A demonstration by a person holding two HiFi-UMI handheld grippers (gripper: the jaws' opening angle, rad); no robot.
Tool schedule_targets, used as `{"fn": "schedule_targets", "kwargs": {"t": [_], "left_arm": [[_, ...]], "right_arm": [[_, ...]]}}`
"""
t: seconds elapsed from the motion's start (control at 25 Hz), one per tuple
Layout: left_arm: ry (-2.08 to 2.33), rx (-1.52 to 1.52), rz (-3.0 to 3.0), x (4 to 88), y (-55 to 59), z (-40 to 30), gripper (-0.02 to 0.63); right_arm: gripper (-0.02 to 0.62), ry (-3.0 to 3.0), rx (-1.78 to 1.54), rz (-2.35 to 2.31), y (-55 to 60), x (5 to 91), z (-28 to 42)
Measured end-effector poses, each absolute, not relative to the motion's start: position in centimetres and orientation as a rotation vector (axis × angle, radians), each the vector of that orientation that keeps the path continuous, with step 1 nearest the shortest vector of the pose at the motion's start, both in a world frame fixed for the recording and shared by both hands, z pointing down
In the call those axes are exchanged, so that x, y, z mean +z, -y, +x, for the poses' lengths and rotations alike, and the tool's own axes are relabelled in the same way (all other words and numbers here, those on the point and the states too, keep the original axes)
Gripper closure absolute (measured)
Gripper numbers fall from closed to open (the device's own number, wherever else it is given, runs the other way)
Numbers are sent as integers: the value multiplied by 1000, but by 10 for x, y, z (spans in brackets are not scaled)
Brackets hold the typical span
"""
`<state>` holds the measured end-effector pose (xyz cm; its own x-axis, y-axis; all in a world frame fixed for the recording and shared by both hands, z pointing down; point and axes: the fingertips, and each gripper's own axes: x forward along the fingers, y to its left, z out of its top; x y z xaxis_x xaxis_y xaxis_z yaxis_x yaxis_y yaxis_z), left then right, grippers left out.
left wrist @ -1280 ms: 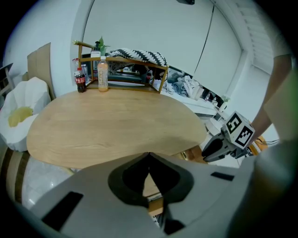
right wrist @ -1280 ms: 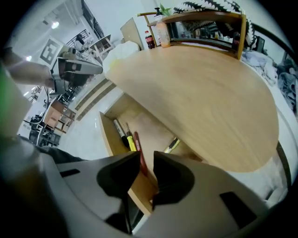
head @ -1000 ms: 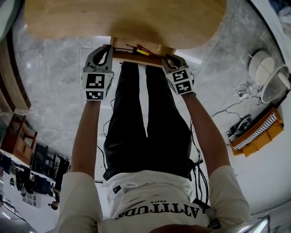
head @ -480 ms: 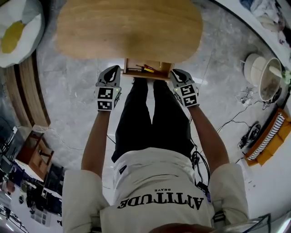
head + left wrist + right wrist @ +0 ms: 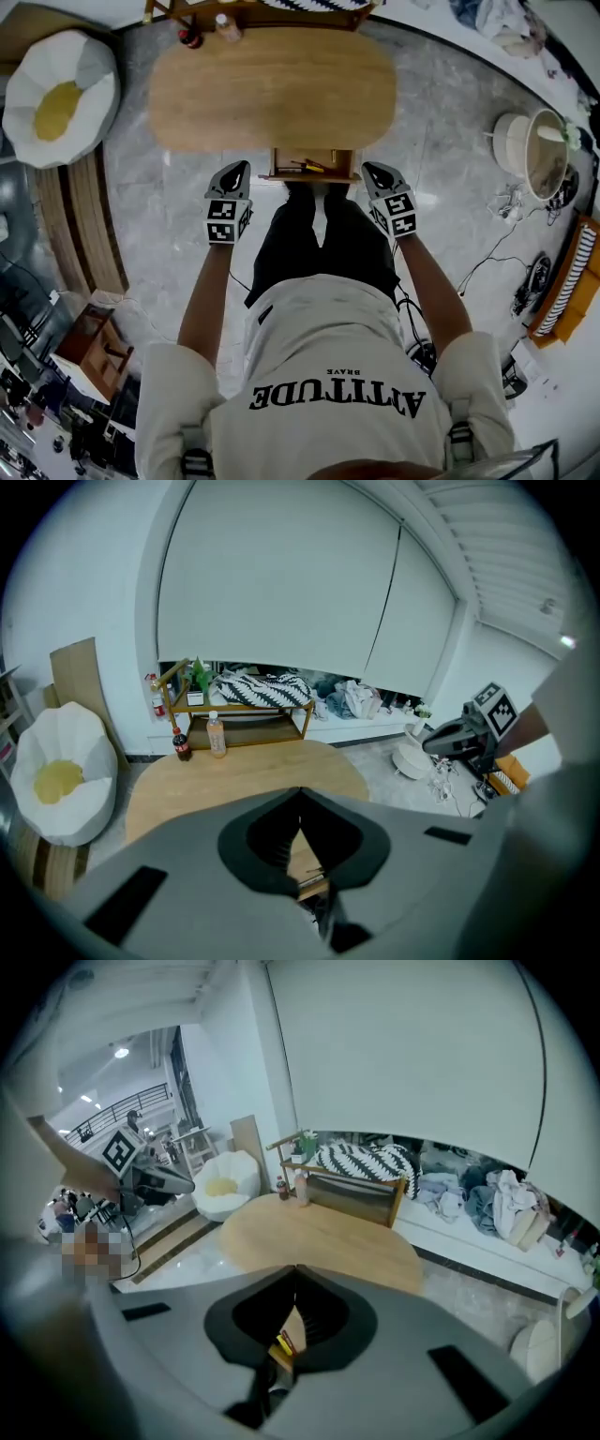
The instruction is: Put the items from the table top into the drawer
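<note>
The left gripper and right gripper are being held shut, empty; between their fingertips, the filled drawer is being left open, probably awaiting closing.

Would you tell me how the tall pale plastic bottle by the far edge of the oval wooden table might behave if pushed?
The pale plastic bottle stands upright and looks tall and narrow, so a high push would probably tip it. Being round, it would likely roll once down. The dark bottle stands close beside it and might get knocked.
</note>
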<state>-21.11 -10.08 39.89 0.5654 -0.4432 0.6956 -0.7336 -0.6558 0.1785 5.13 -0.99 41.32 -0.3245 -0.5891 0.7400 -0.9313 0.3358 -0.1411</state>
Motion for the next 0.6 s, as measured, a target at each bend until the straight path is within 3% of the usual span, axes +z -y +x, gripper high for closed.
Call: {"fn": "schedule_targets", "kwargs": {"t": [0.6], "left_arm": [[1076, 728, 2475, 302, 21, -177, 584]], "right_arm": [[577, 2171, 599, 1513, -58, 296, 118]]}}
